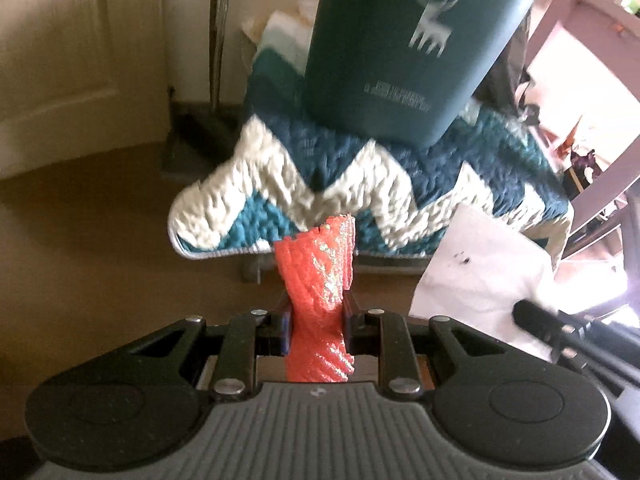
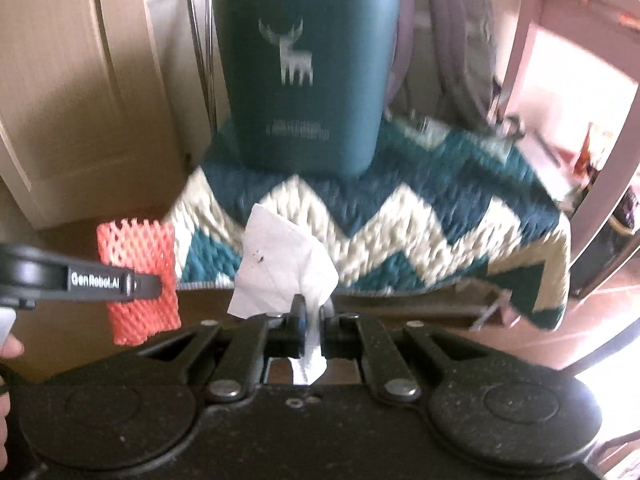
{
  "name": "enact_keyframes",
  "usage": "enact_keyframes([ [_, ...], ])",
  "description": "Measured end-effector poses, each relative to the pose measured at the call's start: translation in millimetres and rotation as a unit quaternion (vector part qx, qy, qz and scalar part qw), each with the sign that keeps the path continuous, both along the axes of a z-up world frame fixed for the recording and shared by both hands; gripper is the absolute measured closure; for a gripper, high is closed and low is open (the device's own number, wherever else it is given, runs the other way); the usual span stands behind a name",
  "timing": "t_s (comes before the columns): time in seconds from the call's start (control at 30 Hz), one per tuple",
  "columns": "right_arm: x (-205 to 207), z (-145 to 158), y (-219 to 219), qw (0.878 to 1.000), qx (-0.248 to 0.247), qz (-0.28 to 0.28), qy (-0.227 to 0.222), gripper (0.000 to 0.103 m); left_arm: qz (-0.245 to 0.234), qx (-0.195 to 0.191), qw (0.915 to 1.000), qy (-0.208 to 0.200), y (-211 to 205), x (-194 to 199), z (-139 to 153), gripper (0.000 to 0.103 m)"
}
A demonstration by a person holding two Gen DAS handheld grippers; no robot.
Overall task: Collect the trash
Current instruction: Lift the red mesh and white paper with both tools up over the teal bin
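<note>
My left gripper (image 1: 318, 322) is shut on an orange foam net sleeve (image 1: 320, 272) that sticks up between its fingers. From the right wrist view the same orange net (image 2: 138, 276) hangs at the left, behind the left gripper's black finger (image 2: 116, 280). My right gripper (image 2: 314, 320) is shut on a crumpled white paper tissue (image 2: 280, 268). In the left wrist view that tissue (image 1: 476, 276) shows at the right edge. Ahead stands a dark teal trash bin (image 2: 308, 64) with a white deer print, resting on a teal-and-cream zigzag rug (image 2: 400, 216). The bin (image 1: 404, 48) rises above both grippers.
The rug (image 1: 360, 184) drapes over a low stand. A cream door or cabinet (image 2: 60, 100) is at the left with thin metal rods (image 2: 204, 60) beside the bin. A grey bag (image 2: 460, 48) hangs behind it and a pink frame (image 2: 532, 60) stands at the right. A fingertip (image 2: 10, 347) shows at the left edge.
</note>
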State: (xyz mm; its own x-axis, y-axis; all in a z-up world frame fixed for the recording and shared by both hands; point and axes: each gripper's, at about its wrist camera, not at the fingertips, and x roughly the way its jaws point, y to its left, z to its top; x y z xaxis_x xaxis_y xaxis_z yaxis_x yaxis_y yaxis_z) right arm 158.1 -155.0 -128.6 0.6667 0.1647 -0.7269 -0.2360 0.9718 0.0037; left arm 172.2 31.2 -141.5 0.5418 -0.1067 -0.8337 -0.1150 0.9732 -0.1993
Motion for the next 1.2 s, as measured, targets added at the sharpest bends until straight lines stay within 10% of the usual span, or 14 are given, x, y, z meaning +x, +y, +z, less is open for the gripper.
enact_keyframes([
  [0.7, 30.9, 165.6, -17.6, 0.983, 0.025, 0.006, -0.183, 0.099, -0.021, 0.019, 0.986, -0.164, -2.2, 34.9, 177.7, 0.08],
  [1.2, 106.7, 227.6, -13.7, 0.966, -0.014, 0.012, -0.258, 0.099, -0.06, 0.064, 0.968, -0.235, -18.1, 121.3, 256.9, 0.08],
])
